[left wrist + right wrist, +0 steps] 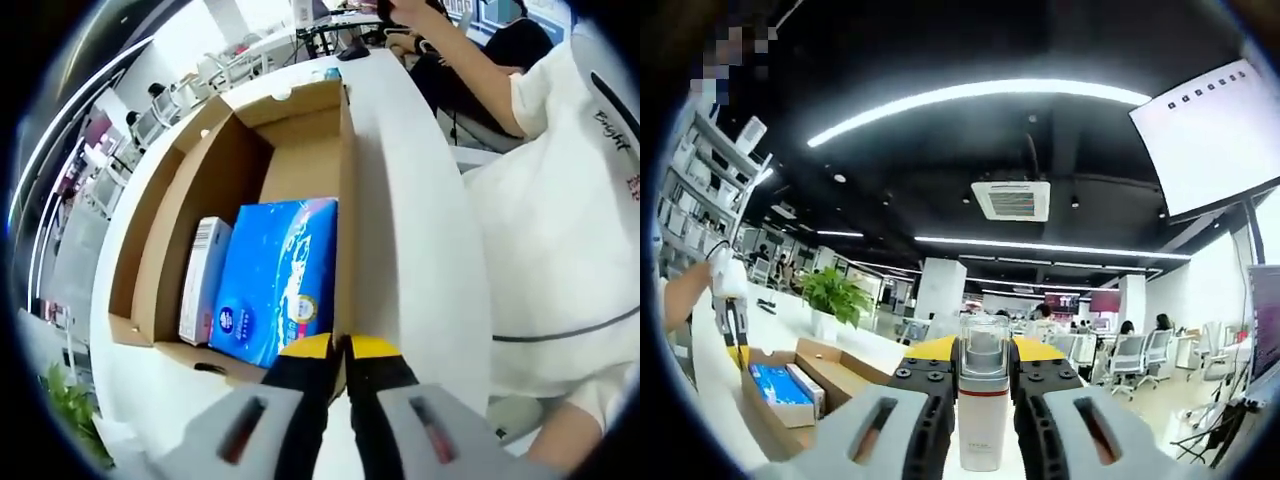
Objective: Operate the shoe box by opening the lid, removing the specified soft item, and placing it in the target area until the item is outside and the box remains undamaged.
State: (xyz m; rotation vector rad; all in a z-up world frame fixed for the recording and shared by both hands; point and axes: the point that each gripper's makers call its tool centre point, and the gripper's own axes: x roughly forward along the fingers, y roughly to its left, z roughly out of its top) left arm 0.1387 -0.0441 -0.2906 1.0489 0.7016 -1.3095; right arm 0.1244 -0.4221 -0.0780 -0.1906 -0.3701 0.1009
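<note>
Your left gripper point(340, 352) sits with jaws narrowed onto the near wall of the shoe box point(345, 180); looks like it's pinching the cardboard edge, though I can't be sure it's actually biting; box is open on the white table point(410, 230), flaps out. Inside: blue soft pack point(278, 275) lying flat against that wall, small white carton point(203, 280) just beside it on the far side.

Your right gripper point(983, 350) is clamped on a white bottle with clear cap point(982, 400), held upright, well apart from the box point(790, 385); that hand is busy.

Judgement: the soft pack is the item to pull, not yet out; release the wall gently so you don't crease it; open wide; come down on the pack's near edge, not the carton; grip lightly, it'll squash; lift straight up clear of the flaps before moving sideways.
</note>
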